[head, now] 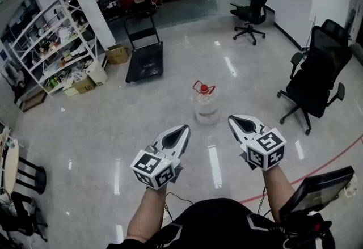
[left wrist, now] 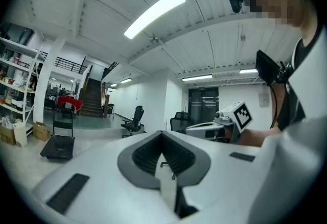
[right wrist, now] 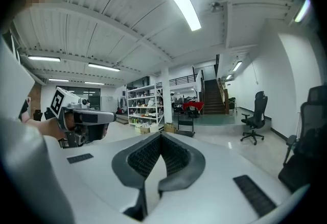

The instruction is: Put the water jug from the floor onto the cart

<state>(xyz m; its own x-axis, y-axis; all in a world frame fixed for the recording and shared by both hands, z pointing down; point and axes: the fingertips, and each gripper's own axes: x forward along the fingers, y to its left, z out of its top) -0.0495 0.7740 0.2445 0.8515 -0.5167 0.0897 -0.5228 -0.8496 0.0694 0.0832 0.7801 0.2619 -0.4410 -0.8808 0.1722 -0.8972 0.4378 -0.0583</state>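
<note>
left gripper [head: 181,130], right gripper [head: 234,121]: jaws pressed together, empty
water jug [head: 205,107]: mid-floor, untouched
risk: slip off handle [head: 203,87], drop short of cart [head: 145,62]

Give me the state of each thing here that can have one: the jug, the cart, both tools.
water jug: upright on the floor, red cap on.
cart: handle up, nothing on its deck.
left tool: shut, empty.
right tool: shut, empty.

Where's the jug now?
Head view, centre: the jug stands on the floor just beyond the left gripper and right gripper; the cart is farther back on the left.
</note>
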